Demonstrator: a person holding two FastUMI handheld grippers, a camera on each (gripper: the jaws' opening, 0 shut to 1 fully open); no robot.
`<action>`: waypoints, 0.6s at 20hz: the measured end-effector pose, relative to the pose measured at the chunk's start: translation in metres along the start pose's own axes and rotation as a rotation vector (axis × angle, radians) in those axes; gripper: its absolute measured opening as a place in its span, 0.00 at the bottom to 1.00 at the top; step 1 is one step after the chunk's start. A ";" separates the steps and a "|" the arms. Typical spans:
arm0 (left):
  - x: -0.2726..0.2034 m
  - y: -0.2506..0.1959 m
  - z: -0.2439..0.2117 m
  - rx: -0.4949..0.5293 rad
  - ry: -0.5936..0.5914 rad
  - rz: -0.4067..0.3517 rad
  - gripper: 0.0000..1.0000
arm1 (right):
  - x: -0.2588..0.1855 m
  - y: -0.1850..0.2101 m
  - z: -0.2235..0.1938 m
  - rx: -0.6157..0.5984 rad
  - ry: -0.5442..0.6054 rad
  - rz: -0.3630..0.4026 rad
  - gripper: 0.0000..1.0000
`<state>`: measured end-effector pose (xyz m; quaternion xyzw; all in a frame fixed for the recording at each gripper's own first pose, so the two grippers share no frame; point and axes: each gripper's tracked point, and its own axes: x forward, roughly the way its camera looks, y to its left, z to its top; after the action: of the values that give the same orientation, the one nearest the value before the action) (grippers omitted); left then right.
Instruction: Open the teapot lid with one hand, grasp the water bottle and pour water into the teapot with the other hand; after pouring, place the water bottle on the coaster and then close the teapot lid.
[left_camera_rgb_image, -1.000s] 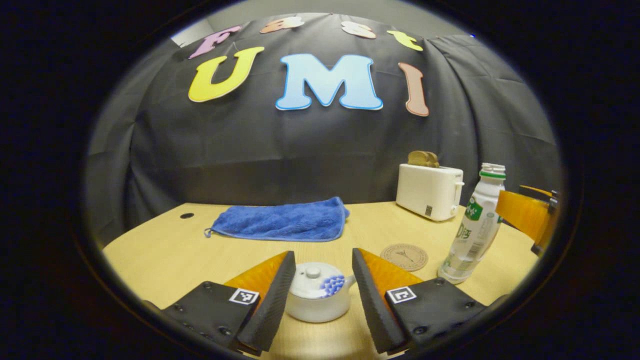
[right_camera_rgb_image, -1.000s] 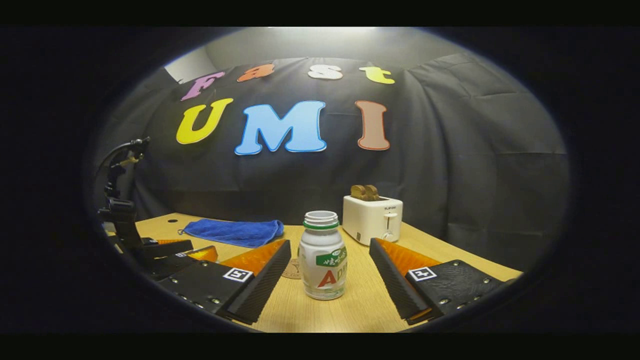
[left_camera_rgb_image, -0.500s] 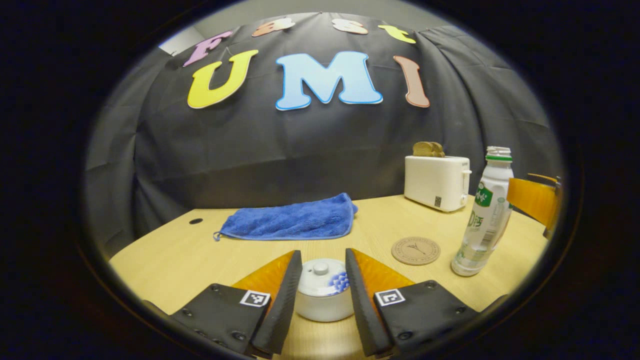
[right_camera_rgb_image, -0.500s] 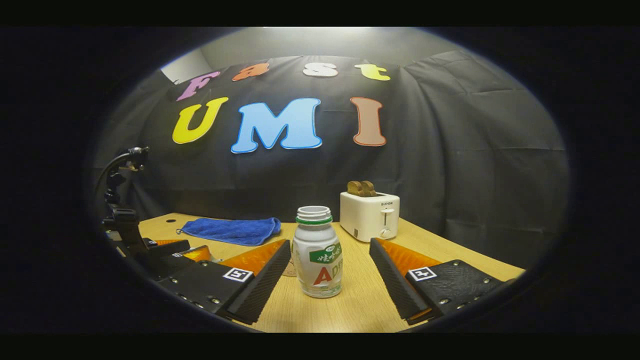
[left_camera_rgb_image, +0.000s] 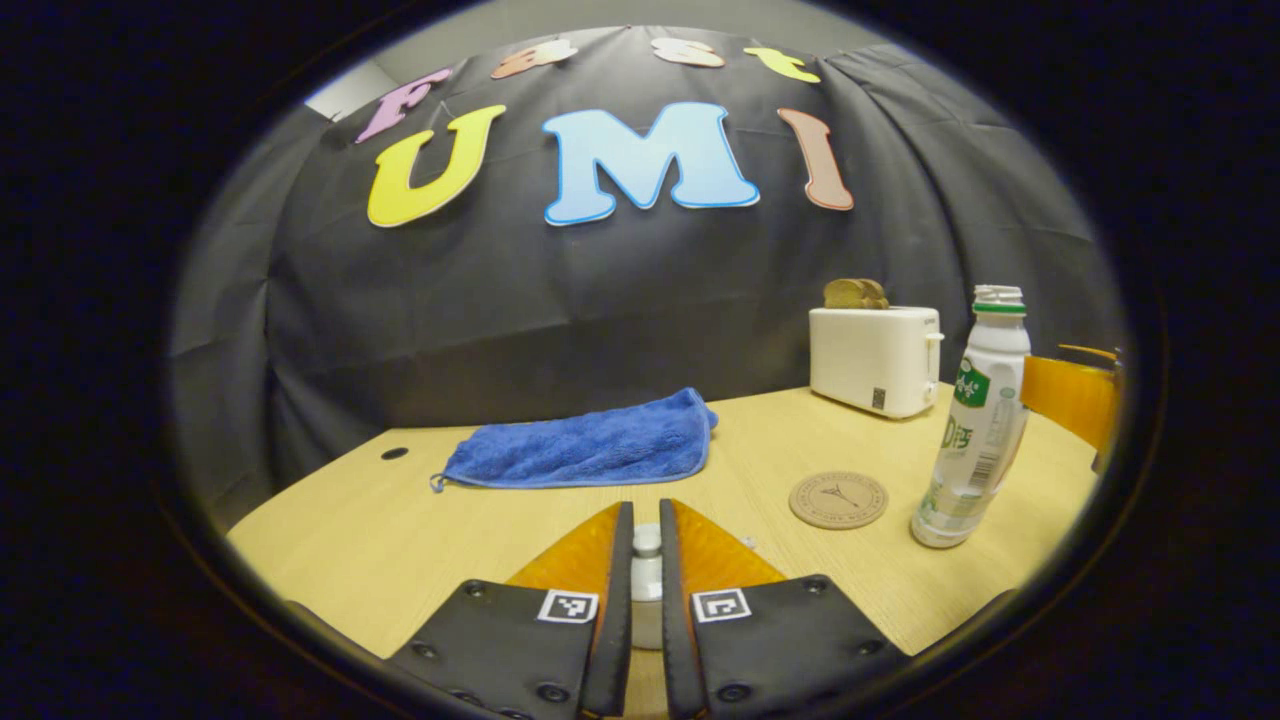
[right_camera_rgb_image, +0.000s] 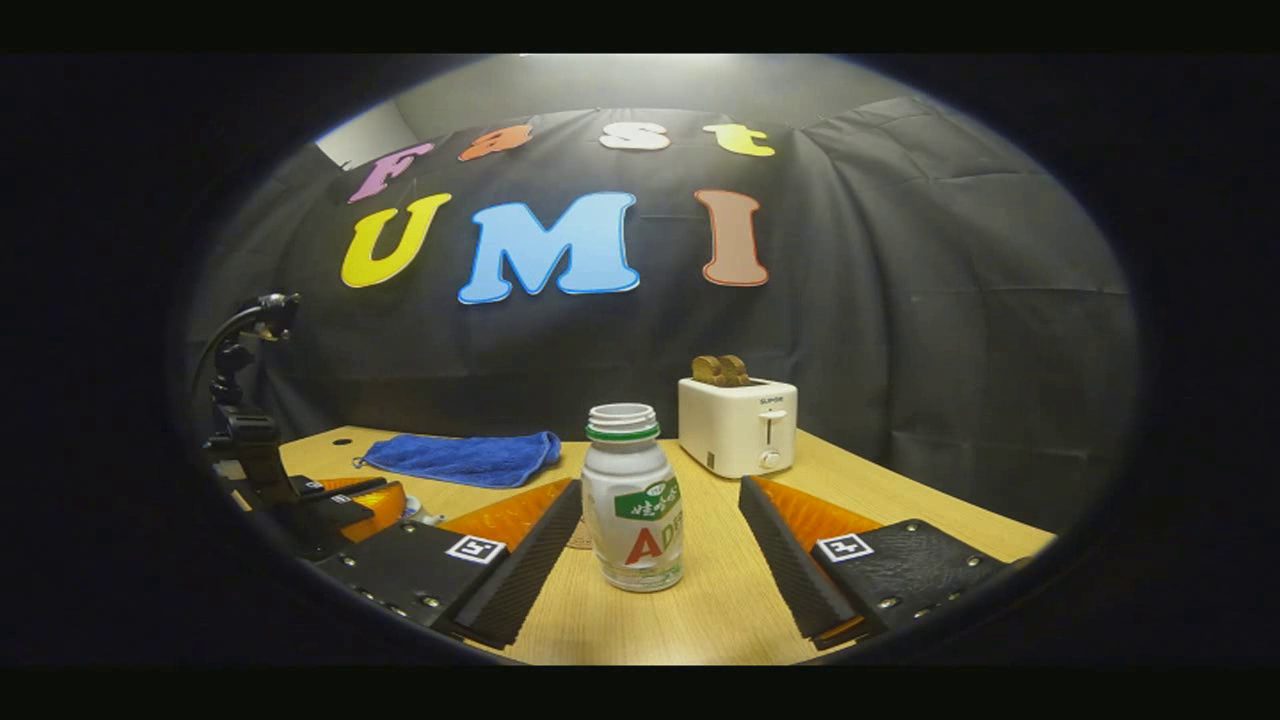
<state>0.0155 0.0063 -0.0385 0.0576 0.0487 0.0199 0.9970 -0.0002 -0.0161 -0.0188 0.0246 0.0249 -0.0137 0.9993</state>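
Left gripper view looks across a pale wooden bench (left_camera_rgb_image: 400, 540) backed by black cloth, with a blue towel (left_camera_rgb_image: 585, 450) at twelve o'clock, a white toaster (left_camera_rgb_image: 872, 345) holding bread at two o'clock, and a round coaster (left_camera_rgb_image: 838, 499) beside the uncapped water bottle (left_camera_rgb_image: 975, 425) at three o'clock. The left claw (left_camera_rgb_image: 646, 545) has drawn together since a second ago and now pinches the teapot lid knob (left_camera_rgb_image: 647, 540), hiding most of the teapot (left_camera_rgb_image: 646, 610). Right gripper view has the right claw (right_camera_rgb_image: 655, 545) spread wide on either side of the bottle (right_camera_rgb_image: 630, 500), not touching it, and adds a black stand (right_camera_rgb_image: 240, 400) at nine o'clock.
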 end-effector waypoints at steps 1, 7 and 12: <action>0.000 0.000 0.001 0.001 0.001 -0.003 0.24 | -0.001 0.000 -0.001 0.000 0.000 0.000 0.97; 0.000 0.000 0.002 -0.018 -0.003 -0.014 0.13 | -0.001 0.000 -0.004 -0.006 0.010 0.003 0.97; -0.002 0.002 0.007 -0.048 -0.021 -0.028 0.10 | 0.000 -0.002 -0.007 -0.009 0.019 0.002 0.97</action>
<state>0.0139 0.0073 -0.0307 0.0330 0.0384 0.0064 0.9987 -0.0003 -0.0174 -0.0261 0.0204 0.0342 -0.0126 0.9991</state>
